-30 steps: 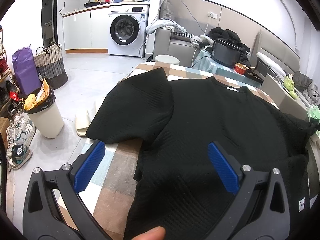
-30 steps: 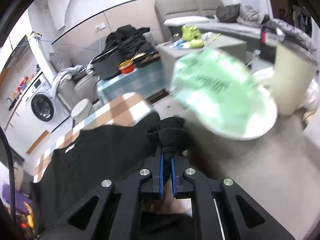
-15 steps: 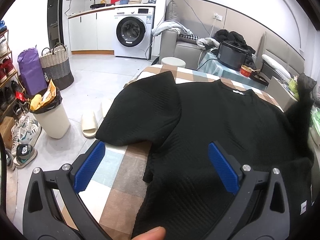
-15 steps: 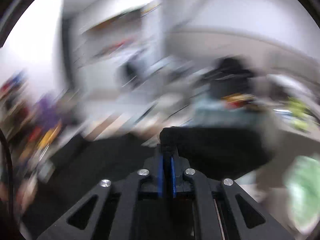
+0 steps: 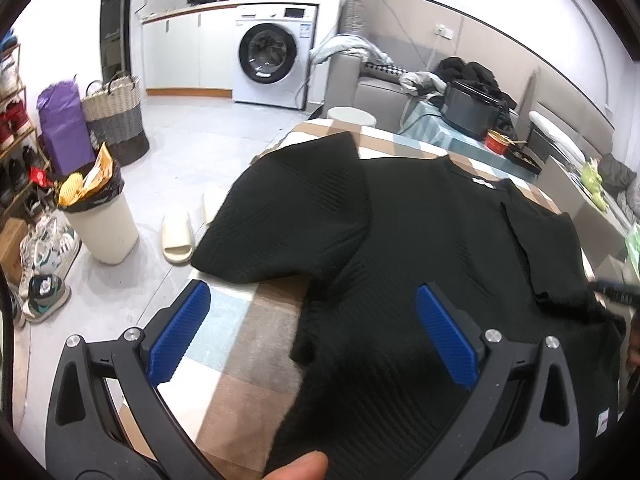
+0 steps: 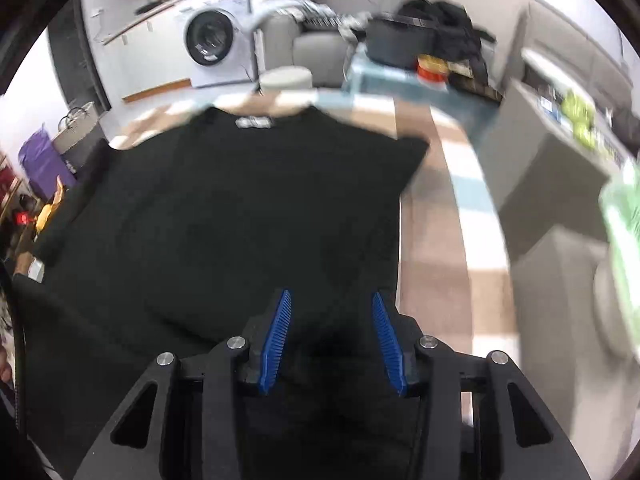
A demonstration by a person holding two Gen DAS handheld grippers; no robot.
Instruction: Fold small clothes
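Observation:
A black ribbed short-sleeve shirt (image 5: 420, 232) lies flat on a checked table (image 5: 256, 344), collar and white label at the far end. Its left sleeve (image 5: 288, 208) spreads out over the table's left edge. Its right sleeve (image 5: 548, 248) lies folded inward onto the body. My left gripper (image 5: 312, 320) is open and empty above the shirt's left hem side. In the right wrist view the shirt (image 6: 240, 208) fills the middle, and my right gripper (image 6: 330, 312) is open just above the shirt's right side, holding nothing.
A white bin (image 5: 100, 224), slippers (image 5: 178, 236) and shoes sit on the floor left of the table. A washing machine (image 5: 272, 60), sofa and side table with a black cooker (image 5: 472, 108) stand beyond. A grey cabinet (image 6: 552, 168) is to the right.
My right gripper carried the right sleeve up and inward over the shirt body, then opened and let it go. The sleeve now lies folded on the shirt. My left gripper barely moved.

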